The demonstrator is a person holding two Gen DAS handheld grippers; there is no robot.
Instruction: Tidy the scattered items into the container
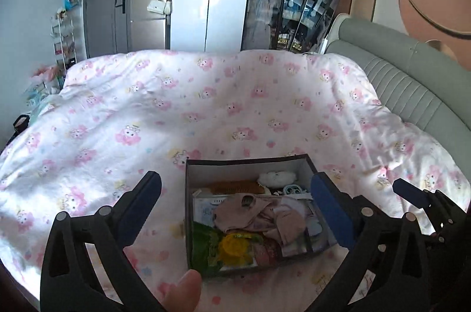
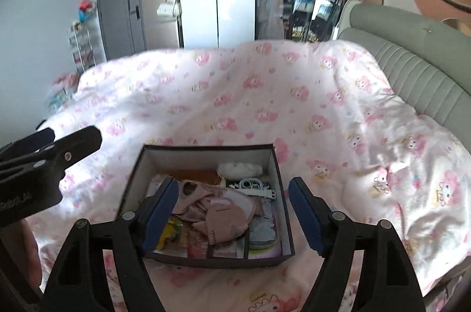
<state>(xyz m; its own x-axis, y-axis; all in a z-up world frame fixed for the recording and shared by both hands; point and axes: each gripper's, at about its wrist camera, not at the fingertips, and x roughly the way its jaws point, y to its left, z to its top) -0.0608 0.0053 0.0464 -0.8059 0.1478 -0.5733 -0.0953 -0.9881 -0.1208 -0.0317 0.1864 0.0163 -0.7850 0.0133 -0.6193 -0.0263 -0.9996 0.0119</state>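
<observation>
Both claws empty: my left claw [image 1: 235, 194] spread wide, my right claw [image 2: 234, 206] jaws apart too. The box [image 2: 206, 260] sits just below and ahead of them on the bed [image 1: 206, 105], stuffed with masks, comb, packets. Nothing loose on the quilt, so tidying looks finished. The left view alone catches a thumb [image 1: 184, 294].

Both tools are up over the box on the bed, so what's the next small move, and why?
Probably pull both away and stop: the left tool and right tool hang open and empty, the dark open-topped box looks full, and no loose items show on the pink-print duvet.
</observation>
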